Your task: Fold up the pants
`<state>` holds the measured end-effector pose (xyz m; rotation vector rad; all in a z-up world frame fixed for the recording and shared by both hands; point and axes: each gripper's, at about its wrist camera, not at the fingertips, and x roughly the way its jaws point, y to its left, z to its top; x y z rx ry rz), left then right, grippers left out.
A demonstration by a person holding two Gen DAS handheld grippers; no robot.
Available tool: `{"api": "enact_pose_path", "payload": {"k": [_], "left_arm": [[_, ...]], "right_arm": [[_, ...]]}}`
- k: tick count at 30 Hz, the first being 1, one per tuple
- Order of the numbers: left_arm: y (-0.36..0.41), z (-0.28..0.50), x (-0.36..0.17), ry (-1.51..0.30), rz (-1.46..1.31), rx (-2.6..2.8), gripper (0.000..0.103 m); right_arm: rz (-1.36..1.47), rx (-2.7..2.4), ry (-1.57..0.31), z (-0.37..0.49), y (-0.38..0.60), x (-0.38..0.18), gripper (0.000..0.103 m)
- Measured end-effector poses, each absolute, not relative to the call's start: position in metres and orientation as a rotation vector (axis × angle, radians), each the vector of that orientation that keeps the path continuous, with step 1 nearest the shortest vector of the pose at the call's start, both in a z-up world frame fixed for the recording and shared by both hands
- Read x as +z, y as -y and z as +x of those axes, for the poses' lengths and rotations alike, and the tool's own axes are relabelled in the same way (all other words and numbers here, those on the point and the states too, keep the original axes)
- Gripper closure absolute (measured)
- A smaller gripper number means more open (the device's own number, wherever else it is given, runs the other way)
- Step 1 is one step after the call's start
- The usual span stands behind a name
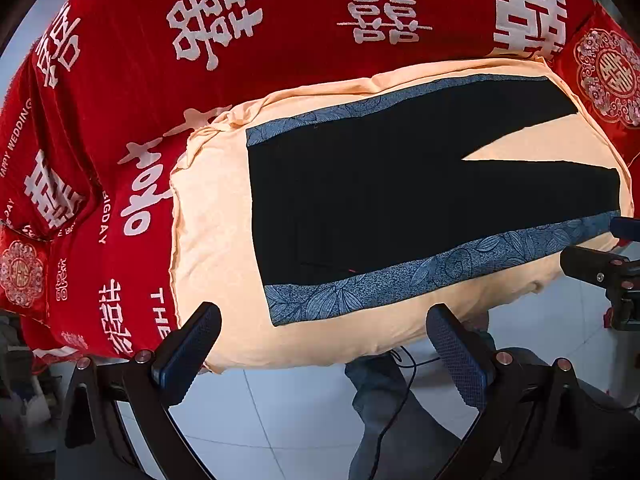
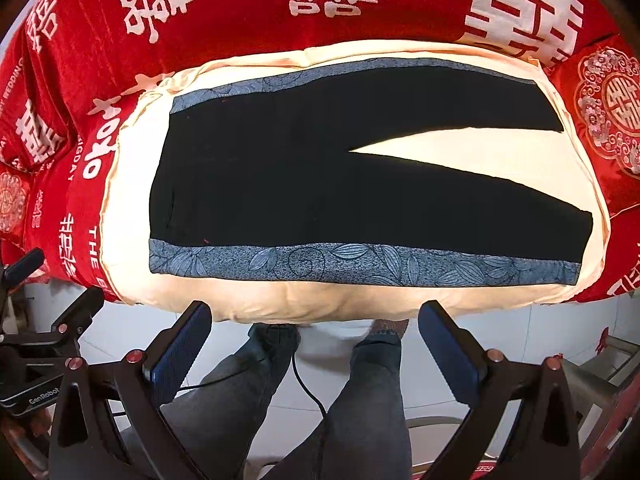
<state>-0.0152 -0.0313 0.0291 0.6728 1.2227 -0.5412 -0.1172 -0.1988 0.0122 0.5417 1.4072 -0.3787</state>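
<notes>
Lying flat, black pants [image 2: 320,184] show blue leaf-patterned side stripes [image 2: 360,264].

Bright, even daylight, sharp focus, soft shadows; strong fisheye bending and dark corners.

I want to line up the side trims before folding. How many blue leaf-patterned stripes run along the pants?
2. One stripe runs along the near edge of the pants, closest to the grippers; the other stripe runs along the far edge, by the red bedspread. None seems hidden.
</notes>
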Motion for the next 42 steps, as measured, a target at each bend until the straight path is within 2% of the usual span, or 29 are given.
{"api": "enact_pose_path", "payload": {"k": [42], "left_arm": [[0.038,-0.009,0.028,-1.221,0.694,-0.507,0.000]], "right_arm": [[0.467,-0.387,-1.365,-0.112,0.200,0.025,0.000]]}}
